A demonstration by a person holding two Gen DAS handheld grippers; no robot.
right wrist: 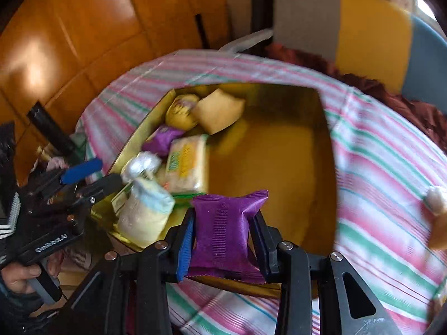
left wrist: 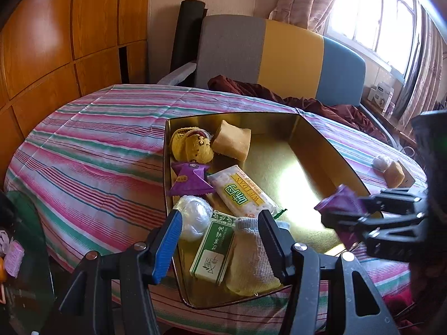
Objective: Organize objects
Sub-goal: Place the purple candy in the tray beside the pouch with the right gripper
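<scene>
My right gripper (right wrist: 223, 237) is shut on a purple snack packet (right wrist: 223, 229), pads pressing both sides, above the near edge of a gold tin tray (right wrist: 327, 128). The left wrist view shows that gripper (left wrist: 342, 209) and packet (left wrist: 335, 198) at the tray's (left wrist: 279, 117) right rim. My left gripper (left wrist: 220, 237) stands open over the tray's near-left corner, nothing pinched. Below it lie a green-white box (left wrist: 213, 248) and a pale sock (left wrist: 251, 259). A cracker pack (left wrist: 243, 192), another purple packet (left wrist: 190, 178), a white wrapped ball (left wrist: 194, 217), a yellow plush (left wrist: 192, 146) and a tan block (left wrist: 232, 142) fill the tray's left side.
A striped cloth (left wrist: 97, 153) covers the round table. A white ball (left wrist: 381, 163) and a tan piece (left wrist: 394, 174) lie on it right of the tray. Behind stand a grey-yellow-blue sofa (left wrist: 290, 53) with maroon fabric (left wrist: 321, 103), and wooden cabinets (left wrist: 56, 42) on the left.
</scene>
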